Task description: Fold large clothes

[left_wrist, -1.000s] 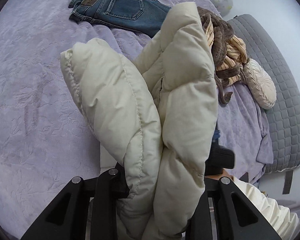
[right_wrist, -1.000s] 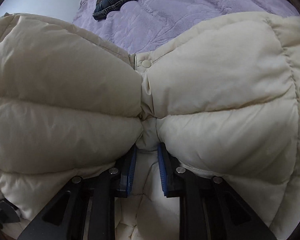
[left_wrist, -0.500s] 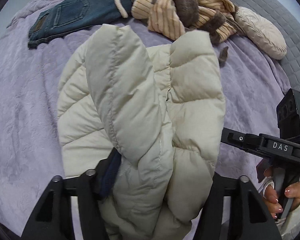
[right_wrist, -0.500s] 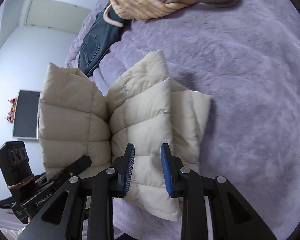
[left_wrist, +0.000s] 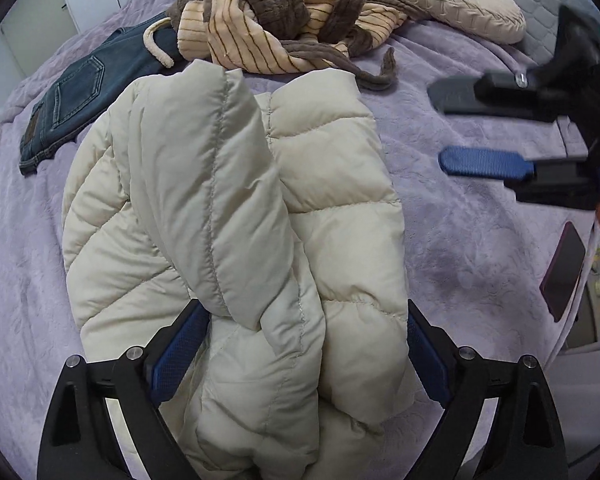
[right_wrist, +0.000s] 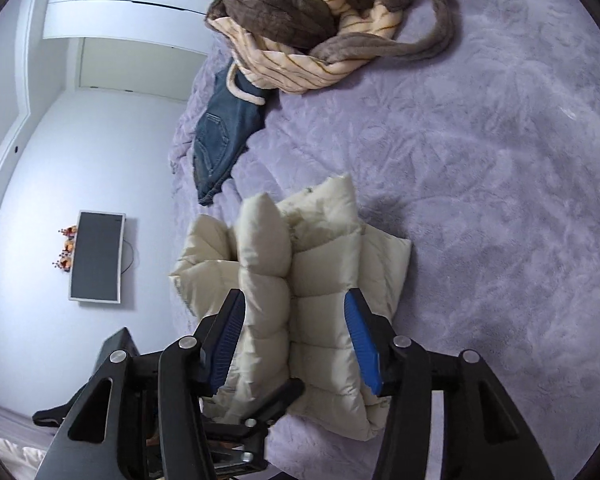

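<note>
Jacket [left_wrist: 236, 216], cream and puffy, lying bundled on the purple bed [left_wrist: 460, 240], its quilted panels doubled over one another. Half a second ago the right gripper [right_wrist: 296, 344] had its fingers nearly closed just above the jacket; now they are spread wide and empty, with the bundle lying below and beyond them. In the left wrist view that same gripper [left_wrist: 484, 128] hangs to the right of the jacket, well apart from it, over bare bedspread. So the right side has let go and pulled away.

The left gripper [left_wrist: 296, 364] has changed too. A second ago its fingers were pinched deep into the padding; now they stand wide apart on either side of the jacket's near end, blue pads showing. The padding bulges between them. They look released rather than clamped, though whether the pads still touch the fabric cannot be told.

This suggests the fold on this jacket has just been set down and both hands are letting it rest. It looks lumpy, one panel riding high over the other, so it may need pressing flat.

Farther up the bed lie jeans [left_wrist: 80, 100], a striped garment [left_wrist: 284, 20] tangled with brown cloth, and a pillow [left_wrist: 460, 4]. These are probably next.
</note>
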`<state>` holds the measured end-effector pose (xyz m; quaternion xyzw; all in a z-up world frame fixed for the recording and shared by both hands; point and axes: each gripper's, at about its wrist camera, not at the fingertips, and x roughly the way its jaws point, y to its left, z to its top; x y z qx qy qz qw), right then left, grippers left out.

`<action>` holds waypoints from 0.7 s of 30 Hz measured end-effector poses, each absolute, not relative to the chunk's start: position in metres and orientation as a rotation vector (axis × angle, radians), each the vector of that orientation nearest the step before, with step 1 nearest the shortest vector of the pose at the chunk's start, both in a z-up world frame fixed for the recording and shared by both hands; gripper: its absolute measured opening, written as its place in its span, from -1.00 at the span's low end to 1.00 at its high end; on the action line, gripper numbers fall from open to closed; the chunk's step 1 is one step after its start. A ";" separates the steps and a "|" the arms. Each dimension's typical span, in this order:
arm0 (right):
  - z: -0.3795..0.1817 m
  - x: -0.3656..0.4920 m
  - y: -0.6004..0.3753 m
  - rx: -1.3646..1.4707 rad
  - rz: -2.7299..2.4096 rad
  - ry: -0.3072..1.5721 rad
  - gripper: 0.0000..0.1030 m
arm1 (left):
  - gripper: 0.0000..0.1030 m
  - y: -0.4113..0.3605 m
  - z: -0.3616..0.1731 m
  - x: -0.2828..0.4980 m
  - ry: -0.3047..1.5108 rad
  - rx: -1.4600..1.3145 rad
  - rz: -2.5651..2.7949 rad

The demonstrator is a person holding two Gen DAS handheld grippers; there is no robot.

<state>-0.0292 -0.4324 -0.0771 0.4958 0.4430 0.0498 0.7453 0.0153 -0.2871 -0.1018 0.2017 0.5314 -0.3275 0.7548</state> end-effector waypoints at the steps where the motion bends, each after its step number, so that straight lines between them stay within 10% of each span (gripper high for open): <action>1: -0.071 -0.024 -0.431 1.074 0.136 0.966 0.08 | 0.81 -0.288 -0.102 0.013 1.149 0.462 -0.710; 8: -0.084 0.011 -0.403 0.974 0.193 1.145 0.05 | 0.81 -0.287 -0.097 0.008 1.144 0.458 -0.705; 11: -0.119 0.018 -0.396 0.928 0.132 1.254 -0.75 | 0.81 -0.281 -0.091 0.011 1.153 0.412 -0.727; 21: -0.197 0.044 -0.403 1.005 0.174 1.235 -0.82 | 0.81 -0.316 -0.111 -0.041 1.036 0.646 -0.903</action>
